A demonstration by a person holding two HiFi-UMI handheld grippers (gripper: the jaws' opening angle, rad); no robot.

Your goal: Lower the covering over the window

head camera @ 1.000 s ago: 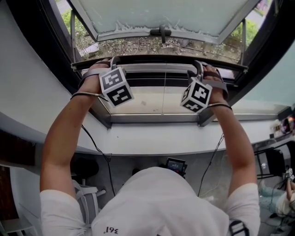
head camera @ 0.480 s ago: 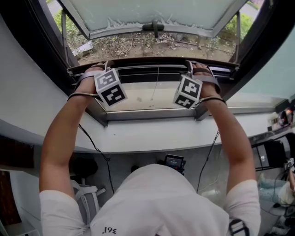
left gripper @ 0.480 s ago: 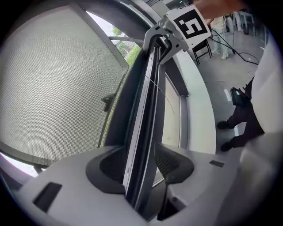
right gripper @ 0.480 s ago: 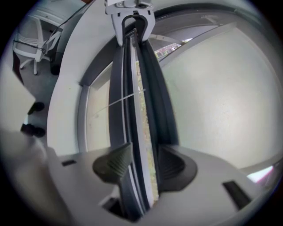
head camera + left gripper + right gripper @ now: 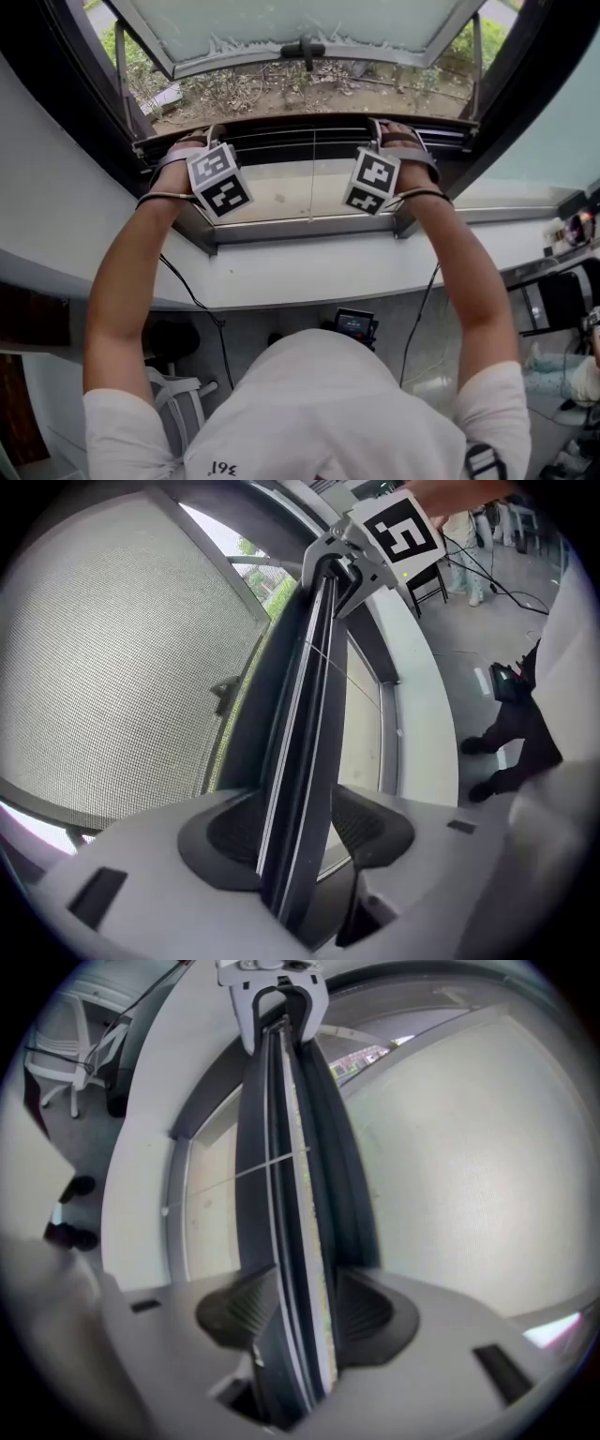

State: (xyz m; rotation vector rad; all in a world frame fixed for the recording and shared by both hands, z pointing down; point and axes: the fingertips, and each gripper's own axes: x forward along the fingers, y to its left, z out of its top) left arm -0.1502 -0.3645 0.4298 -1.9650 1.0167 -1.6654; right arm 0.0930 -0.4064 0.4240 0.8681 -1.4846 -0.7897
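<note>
Note that the bottom rail (image 5: 272, 142) of the blind runs with its long axis left to right across the head view. It sits just inside the open window sash (image 5: 300, 23) and apart from the lower frame member (image 5: 309, 232) nearer your body. You have one hand-held gripper near each end of the rail, so neither hand is nearer to it than the other, and both sit at about the same height, which keeps the rail roughly level. The left hand-held gripper (image 5: 296, 825) straddles the rail. Its jaws have just been opening: one pad lies beside the rail and the other stands clear of it, so it has no grip. The right hand-held gripper (image 5: 302, 1309) has also just been opening slightly, but its pads appear to lie against both faces of the rail, so judge it as clamped there. A thin cord (image 5: 312, 183) hangs from the middle of the rail, between your hands. Any further lowering runs at right angles to the rail's long axis, toward the lower frame member. With only the right end gripped, expect the rail to tilt.
</note>
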